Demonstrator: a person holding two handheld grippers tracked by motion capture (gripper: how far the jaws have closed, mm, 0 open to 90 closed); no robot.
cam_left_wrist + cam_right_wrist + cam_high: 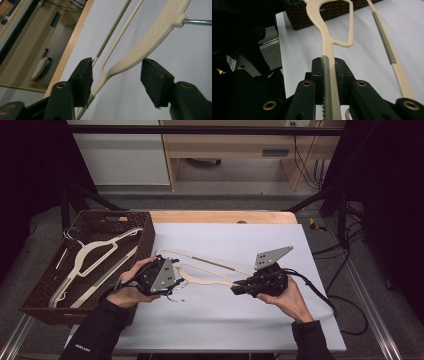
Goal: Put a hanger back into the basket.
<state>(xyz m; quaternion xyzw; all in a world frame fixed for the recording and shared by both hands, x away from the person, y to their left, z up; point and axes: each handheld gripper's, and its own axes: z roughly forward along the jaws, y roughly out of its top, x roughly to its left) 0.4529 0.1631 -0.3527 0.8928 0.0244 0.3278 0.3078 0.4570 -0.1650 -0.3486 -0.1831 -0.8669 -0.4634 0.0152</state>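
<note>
A cream plastic hanger (200,267) lies on the pale sheet that covers the table (235,320), just right of a dark woven basket (145,227) standing at the table's left edge. Inside that basket rests at least one more cream hanger (95,252), with thin wire hooks showing at its far left corner, so part of the sorting, whichever way it runs, appears to be done already. The right gripper (236,289) has its jaws shut on one arm of the hanger on the sheet; in the right gripper view (329,75) the cream bar with its grey ribbed strip is pinched between the two black pads. The left gripper (176,274) sits at the hanger's basket-side end, beside its metal hook, with jaws spread apart; the left gripper view (116,75) shows the hanger's shoulder (150,40) passing between them, one pad close against the thin bar and the other standing clear. As a judgement, the hanger is secured by one gripper alone and the second grasp is not yet made. What is left seems to be closing the left jaws, lifting the hanger with both grippers, and carrying it on its way; whether it is bound for the basket or has come out of it cannot be told.
</note>
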